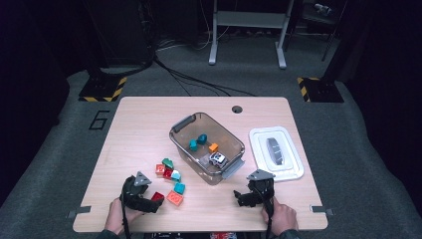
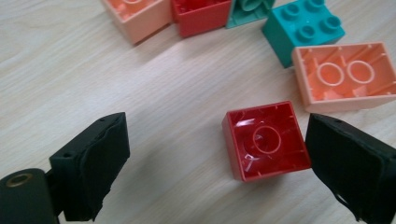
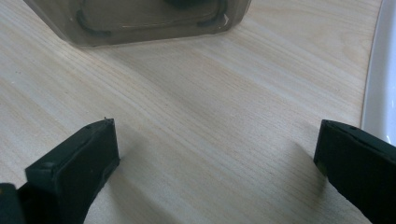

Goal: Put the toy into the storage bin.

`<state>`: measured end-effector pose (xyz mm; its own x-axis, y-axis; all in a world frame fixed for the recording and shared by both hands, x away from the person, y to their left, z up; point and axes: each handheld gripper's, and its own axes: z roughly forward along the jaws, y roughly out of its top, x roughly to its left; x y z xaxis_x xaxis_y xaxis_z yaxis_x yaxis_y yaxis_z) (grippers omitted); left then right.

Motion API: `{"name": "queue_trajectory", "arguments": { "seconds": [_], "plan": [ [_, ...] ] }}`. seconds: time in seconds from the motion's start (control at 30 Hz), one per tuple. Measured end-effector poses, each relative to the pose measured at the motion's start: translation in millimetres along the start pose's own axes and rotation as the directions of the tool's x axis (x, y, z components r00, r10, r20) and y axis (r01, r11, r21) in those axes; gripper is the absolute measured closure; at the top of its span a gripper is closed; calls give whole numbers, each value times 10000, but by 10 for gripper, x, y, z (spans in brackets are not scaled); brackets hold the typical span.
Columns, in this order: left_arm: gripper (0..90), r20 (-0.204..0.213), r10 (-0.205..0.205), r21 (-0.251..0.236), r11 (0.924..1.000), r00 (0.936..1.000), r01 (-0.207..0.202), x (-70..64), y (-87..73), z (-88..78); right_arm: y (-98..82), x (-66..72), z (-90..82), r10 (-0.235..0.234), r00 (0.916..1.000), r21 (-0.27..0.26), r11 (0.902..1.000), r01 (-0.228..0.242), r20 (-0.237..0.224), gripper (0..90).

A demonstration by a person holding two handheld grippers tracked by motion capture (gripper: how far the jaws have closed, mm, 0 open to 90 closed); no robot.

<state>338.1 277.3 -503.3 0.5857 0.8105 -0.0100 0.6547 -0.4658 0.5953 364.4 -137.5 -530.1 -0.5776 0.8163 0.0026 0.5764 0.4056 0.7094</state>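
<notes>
A red brick (image 2: 266, 142) lies hollow side up on the wooden table (image 1: 139, 129), between the jaws of my left gripper (image 2: 219, 137). The jaws stand wide; the right one is right beside the brick and the left one is well clear of it. In the high view the left gripper (image 1: 155, 201) sits near the front left edge, pointing at the red brick (image 1: 158, 196). My right gripper (image 1: 240, 198) rests low at the front right, open over bare wood (image 3: 215, 140), with nothing between its fingers.
Loose bricks lie just beyond the red one: a salmon brick (image 2: 345, 74), a teal one (image 2: 303, 28), and more red, salmon and green pieces. A clear bin (image 1: 175, 137) at mid-table holds several bricks and a toy car (image 1: 217, 159). Its white lid (image 1: 293, 172) lies to the right.
</notes>
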Motion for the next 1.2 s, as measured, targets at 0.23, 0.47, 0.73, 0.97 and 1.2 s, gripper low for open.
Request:
{"name": "queue_trajectory", "arguments": {
  "seconds": [0.23, 0.47, 0.73, 0.97, 1.2],
  "plan": [
    [269, 123, 362, -321, 9988, 9993, -358, -37, 27, -35, 0, 0, 0, -1, 10000, 0, 10000, 1, -1, 0],
    [586, 204, 781, -372, 9963, 9967, -773, -78, 9, 14, 0, 0, 0, -6, 10000, -3, 10000, 6, -1, 0],
    [590, 167, 564, -587, 9967, 9983, -553, 14, 67, -79, 0, 0, 0, -4, 10000, -3, 10000, 4, -1, 0],
    [591, -22, 480, -918, 9946, 9988, -480, 84, 151, -146, 0, -2, 0, -30, 10000, -4, 10000, 30, 12, 0],
    [591, -80, 476, -949, 9943, 9988, -481, 151, 250, -182, 0, 0, 0, -2, 10000, -2, 10000, 2, -2, 0]
  ]
}}
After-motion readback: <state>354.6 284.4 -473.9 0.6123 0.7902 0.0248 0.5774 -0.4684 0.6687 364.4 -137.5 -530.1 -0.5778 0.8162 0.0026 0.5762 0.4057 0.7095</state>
